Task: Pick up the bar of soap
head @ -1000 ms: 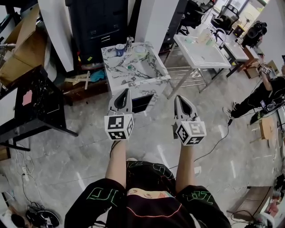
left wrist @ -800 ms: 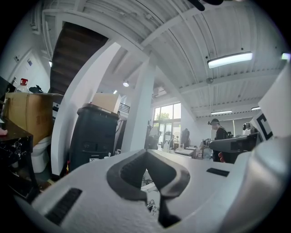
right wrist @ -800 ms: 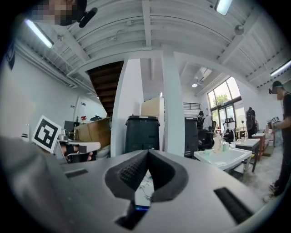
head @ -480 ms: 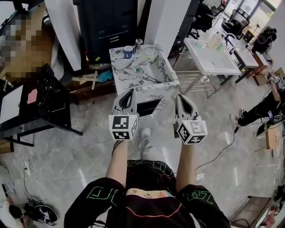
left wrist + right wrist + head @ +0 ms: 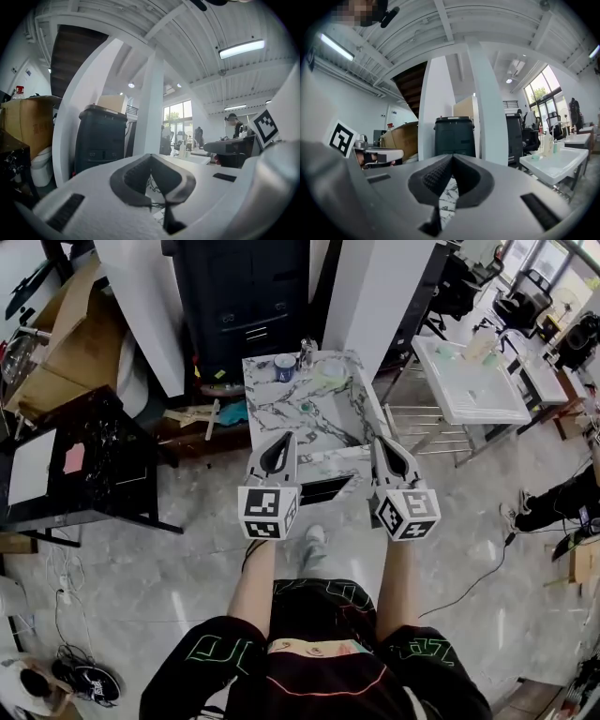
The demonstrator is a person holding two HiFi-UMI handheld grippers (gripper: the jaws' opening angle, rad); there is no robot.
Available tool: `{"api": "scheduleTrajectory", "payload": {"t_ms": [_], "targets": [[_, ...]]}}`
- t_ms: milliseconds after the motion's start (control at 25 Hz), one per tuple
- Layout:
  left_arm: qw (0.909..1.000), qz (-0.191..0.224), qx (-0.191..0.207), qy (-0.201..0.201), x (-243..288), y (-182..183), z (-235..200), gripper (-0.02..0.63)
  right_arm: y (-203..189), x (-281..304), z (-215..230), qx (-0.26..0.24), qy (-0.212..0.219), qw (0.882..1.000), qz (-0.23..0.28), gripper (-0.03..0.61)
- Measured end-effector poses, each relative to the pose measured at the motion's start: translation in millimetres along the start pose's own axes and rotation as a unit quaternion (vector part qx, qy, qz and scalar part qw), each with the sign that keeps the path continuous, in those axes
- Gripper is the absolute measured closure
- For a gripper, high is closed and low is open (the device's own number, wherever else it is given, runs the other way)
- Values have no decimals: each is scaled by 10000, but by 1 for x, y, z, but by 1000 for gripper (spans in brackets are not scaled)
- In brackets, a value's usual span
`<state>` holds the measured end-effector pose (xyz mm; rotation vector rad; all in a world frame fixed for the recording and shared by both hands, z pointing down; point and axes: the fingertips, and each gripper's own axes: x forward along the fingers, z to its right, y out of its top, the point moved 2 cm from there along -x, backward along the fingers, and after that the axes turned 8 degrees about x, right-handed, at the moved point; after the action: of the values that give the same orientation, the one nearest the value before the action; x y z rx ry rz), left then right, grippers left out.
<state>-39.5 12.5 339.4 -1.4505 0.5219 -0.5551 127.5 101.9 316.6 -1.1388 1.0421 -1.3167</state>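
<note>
a person holds the left tongs (image 5: 283,440) and the right tongs (image 5: 382,442) out in front, side by side. in the left gripper view the left tongs (image 5: 151,157) are shut tight, tip to tip, and nothing is between them. in the right gripper view the right tongs (image 5: 452,157) are shut too, with nothing in them.

in front of the tongs is a marble surface (image 5: 281,418), white with dark lines. at its far edge stands a blue and white cup (image 5: 285,362). i cannot see what is in it. just beside the cup is a shiny thing (image 5: 307,350). near that lies a pale green round thing (image 5: 329,377), maybe a little dish. a small green thing (image 5: 306,407) lies alone near the middle of the marble surface. the bar of soap should be one of these green things, but they are too small to tell which. the tongs do not touch any of them.

behind the marble surface stands a big dark bin (image 5: 253,296) with its lid on. to the left is a big cardboard box (image 5: 66,343); what is in it does not show. on the right is a white surface (image 5: 478,395) with a few little things on it, too small to name. on the left is a black surface (image 5: 103,465) with a white sheet (image 5: 33,467) and a pink piece (image 5: 73,457) lying on it.
</note>
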Motion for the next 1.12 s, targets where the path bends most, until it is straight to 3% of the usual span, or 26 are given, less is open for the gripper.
{"api": "scheduleTrajectory", "payload": {"t_ms": [640,920,1120], "targets": [[9961,-829,-14,306,146,-51,-25,609,-30,144,106,575,399,9961,-540,572],[9921,-1228,202,139,192,-65,-9,609,-45,170,155,1060,324,9921,-584,572],[9905,-1356,218,85,211,-76,2,609,-53,176,171,1096,334,9914,-635,572]]}}
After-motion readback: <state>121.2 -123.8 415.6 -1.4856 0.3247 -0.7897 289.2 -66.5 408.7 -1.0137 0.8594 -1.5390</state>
